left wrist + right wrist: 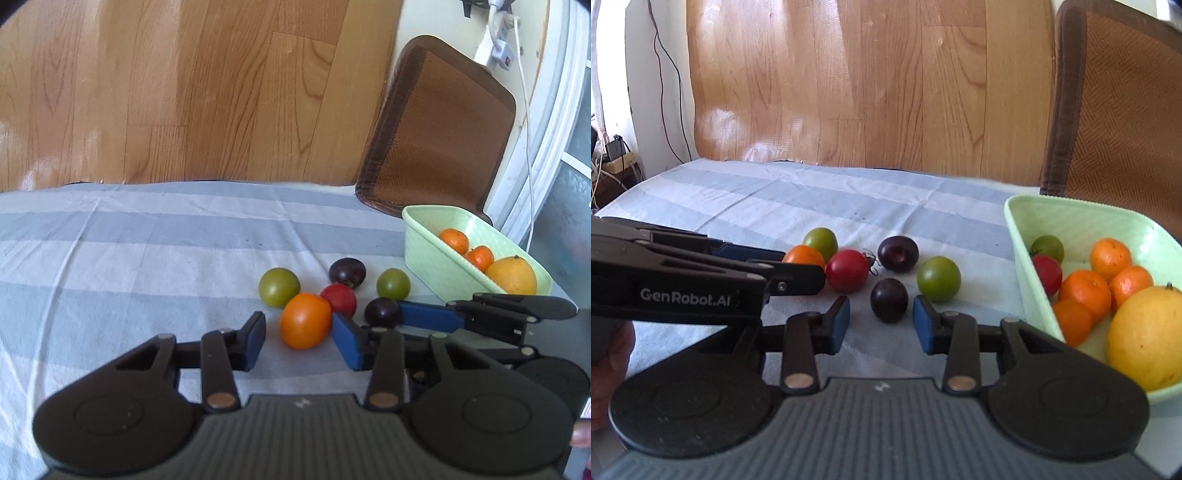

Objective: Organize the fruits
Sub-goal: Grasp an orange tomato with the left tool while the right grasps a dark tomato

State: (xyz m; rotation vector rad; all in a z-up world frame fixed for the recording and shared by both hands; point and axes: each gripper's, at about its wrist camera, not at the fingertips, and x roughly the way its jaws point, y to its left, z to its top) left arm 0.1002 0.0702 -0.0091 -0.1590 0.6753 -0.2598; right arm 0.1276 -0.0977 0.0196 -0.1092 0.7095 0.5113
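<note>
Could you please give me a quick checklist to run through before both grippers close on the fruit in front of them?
1. Left hand-held gripper open: ok.
2. Orange fruit sits between its fingers: ok, though the red fruit touches it at the back.
3. Right hand-held gripper open: ok.
4. Near dark plum lies in line with its open fingers: ok, just ahead of the tips.
5. The two grippers are clear of each other: cannot tell; they sit very close.
6. Room left in the green basket: ok, bare floor shows at the far end.
</note>
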